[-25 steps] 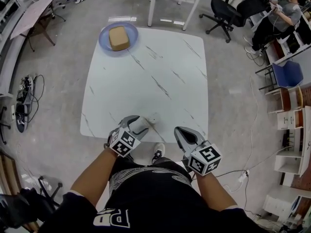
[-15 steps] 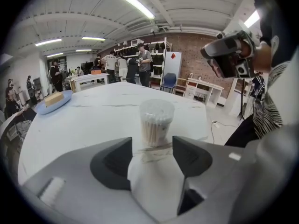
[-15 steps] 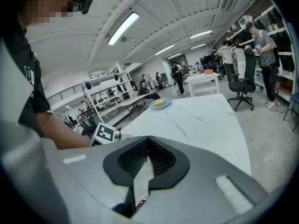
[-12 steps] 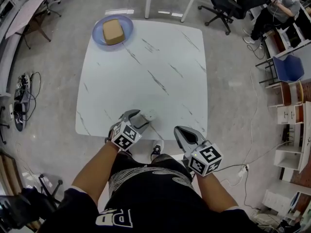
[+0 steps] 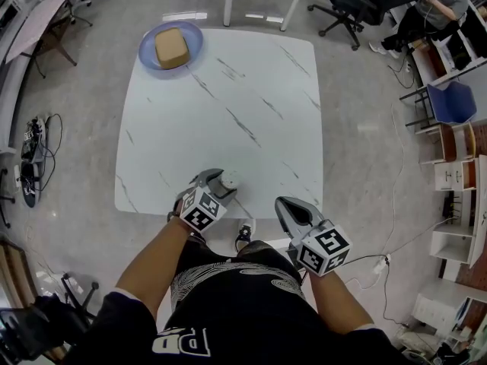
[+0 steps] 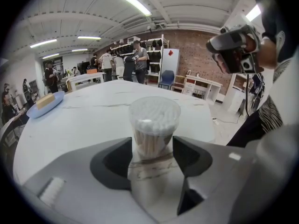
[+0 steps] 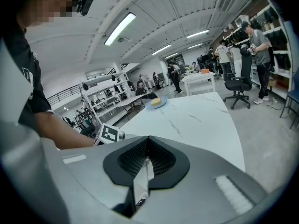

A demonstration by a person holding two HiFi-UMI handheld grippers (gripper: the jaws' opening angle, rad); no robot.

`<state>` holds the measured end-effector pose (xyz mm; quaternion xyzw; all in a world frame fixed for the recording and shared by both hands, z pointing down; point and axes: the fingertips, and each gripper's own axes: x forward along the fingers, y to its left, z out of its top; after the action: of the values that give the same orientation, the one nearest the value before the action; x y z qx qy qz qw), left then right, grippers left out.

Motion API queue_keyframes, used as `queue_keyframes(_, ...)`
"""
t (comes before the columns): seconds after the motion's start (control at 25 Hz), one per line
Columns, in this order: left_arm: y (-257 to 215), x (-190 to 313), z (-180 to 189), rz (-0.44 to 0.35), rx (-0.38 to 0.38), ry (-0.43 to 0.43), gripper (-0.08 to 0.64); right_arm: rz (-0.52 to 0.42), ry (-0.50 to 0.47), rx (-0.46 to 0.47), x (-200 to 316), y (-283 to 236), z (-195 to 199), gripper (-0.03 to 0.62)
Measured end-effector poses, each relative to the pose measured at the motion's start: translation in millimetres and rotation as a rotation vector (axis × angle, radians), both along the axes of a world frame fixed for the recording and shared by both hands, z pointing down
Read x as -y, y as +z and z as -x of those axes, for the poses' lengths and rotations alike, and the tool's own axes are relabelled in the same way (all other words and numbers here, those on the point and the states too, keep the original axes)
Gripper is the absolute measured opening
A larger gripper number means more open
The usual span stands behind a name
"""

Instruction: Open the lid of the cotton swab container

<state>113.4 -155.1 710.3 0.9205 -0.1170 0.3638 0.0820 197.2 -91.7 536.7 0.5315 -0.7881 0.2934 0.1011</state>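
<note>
The cotton swab container (image 6: 154, 125) is a clear round tub packed with swabs, and its clear lid (image 6: 154, 107) is on. My left gripper (image 6: 152, 149) is shut on the tub's lower body, with a dark pad pressed against each side. From the head view, the container (image 5: 228, 179) stands upright in the left gripper (image 5: 218, 184) over the near edge of the white marble table (image 5: 228, 105). My right gripper (image 5: 292, 213) is to the right, off the table's front edge. In the right gripper view its jaws (image 7: 146, 158) are shut with nothing between them.
A blue plate (image 5: 146, 58) holding a tan block (image 5: 171, 46) sits at the table's far left corner. Office chairs (image 5: 351, 2), shelves (image 5: 456, 166) and seated people surround the table. Cables (image 5: 34, 158) lie on the floor to the left.
My left gripper has sunk a little with the container, toward the table's near edge. The right gripper has barely shifted.
</note>
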Motion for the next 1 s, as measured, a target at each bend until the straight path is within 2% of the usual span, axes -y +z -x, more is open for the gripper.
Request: queue_keyframes(1.0, 0.7, 3.4, -14.5, -0.019, -0.015, -0.016, 0.322, 0.009, 0.013, 0.001, -3.5, 2.9, -5.8, 0.000)
